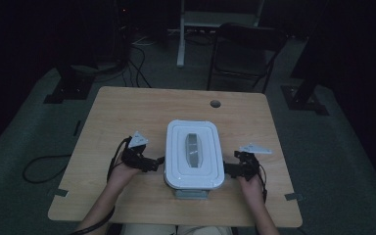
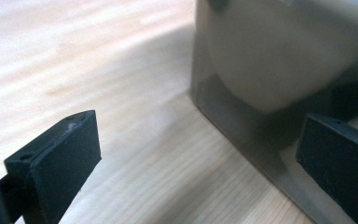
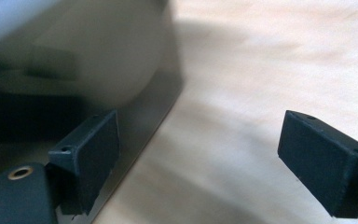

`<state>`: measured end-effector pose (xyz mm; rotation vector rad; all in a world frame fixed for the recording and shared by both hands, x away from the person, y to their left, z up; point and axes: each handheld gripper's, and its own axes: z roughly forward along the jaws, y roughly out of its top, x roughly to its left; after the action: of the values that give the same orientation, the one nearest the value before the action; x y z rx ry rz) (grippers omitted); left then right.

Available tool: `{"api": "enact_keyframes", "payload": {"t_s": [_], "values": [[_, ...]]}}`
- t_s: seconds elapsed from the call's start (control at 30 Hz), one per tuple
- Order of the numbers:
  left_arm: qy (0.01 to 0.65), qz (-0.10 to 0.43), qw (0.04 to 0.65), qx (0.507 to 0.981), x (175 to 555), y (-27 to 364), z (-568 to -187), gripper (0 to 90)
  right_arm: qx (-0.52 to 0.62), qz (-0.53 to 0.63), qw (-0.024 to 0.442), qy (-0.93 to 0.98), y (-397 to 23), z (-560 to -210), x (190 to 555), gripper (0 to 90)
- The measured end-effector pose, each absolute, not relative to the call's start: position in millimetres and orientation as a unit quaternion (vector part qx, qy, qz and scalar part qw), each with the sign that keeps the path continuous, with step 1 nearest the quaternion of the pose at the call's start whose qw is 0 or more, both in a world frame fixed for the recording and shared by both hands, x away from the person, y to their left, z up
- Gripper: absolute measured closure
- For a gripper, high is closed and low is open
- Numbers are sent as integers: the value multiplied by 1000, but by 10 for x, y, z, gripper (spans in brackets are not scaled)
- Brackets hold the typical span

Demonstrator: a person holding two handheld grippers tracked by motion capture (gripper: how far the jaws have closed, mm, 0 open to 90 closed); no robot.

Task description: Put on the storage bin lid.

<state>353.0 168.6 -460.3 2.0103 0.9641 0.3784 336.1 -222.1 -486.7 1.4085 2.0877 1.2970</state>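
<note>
Lidded bin [image 1: 194, 154] sits closed on table [image 1: 127, 112]; left gripper [image 1: 152, 164] and right gripper [image 1: 227, 169] flank it, both wide open, holding nothing. Grasp not yet made.

Left gripper [image 2: 198, 158], seen along its own two black jaws, which are spread wide with nothing clamped between them. The left jaw is set over bare light wooden tabletop [image 2: 121, 93]. The right jaw is placed at the lower right, in front of the translucent grey container [image 2: 270, 60], whose near corner and side wall are seen resting on the wood.
</note>
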Motion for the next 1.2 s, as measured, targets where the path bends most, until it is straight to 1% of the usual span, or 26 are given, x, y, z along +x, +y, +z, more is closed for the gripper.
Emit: {"api": "enact_keyframes", "payload": {"t_s": [0.07, 0.1, 0.13, 0.17, 0.27, 0.37, 0.4, 0.5, 0.57, 0.7, 0.8, 0.9, 1.03, 1.13, 1.2], "values": [[388, 159, 440, 794, 3504, 1752, -4448, 6, 492, 466, 168, 715, -2276, -4719, 3377, 126], [388, 159, 440, 794, 3504, 1752, -4448, 6, 492, 466, 168, 715, -2276, -4719, 3377, 126], [384, 168, 446, 791, 3478, 1779, -4297, 6, 489, 474, 177, 710, -2301, -4597, 3385, 127], [382, 172, 449, 789, 3461, 1777, -4224, 6, 479, 491, 180, 705, -2306, -4399, 3383, 126], [367, 176, 460, 789, 3413, 1713, -4034, 6, 459, 514, 176, 703, -2223, -4172, 3346, 125], [349, 167, 463, 797, 3382, 1582, -3935, 6, 442, 517, 163, 715, -2068, -4082, 3301, 121], [345, 165, 459, 802, 3378, 1530, -3925, 6, 440, 511, 168, 719, -2009, -4079, 3282, 120], [331, 158, 446, 817, 3389, 1411, -3948, 6, 430, 506, 156, 731, -1907, -4126, 3268, 112], [332, 154, 441, 820, 3403, 1370, -3981, 6, 434, 499, 158, 734, -1893, -4164, 3279, 112], [337, 150, 435, 822, 3434, 1372, -4019, 6, 445, 469, 169, 744, -1917, -4212, 3308, 113], [338, 147, 436, 821, 3441, 1379, -4024, 6, 443, 470, 158, 747, -1925, -4223, 3308, 113], [334, 149, 427, 827, 3438, 1359, -4036, 6, 435, 468, 154, 754, -1873, -4229, 3295, 114], [336, 141, 432, 825, 3436, 1356, -4074, 6, 433, 478, 151, 749, -1879, -4252, 3288, 113], [340, 131, 435, 823, 3452, 1381, -4110, 7, 430, 473, 152, 754, -1882, -4240, 3295, 113], [343, 137, 420, 829, 3448, 1371, -4131, 7, 427, 462, 159, 761, -1863, -4206, 3298, 113]]}}
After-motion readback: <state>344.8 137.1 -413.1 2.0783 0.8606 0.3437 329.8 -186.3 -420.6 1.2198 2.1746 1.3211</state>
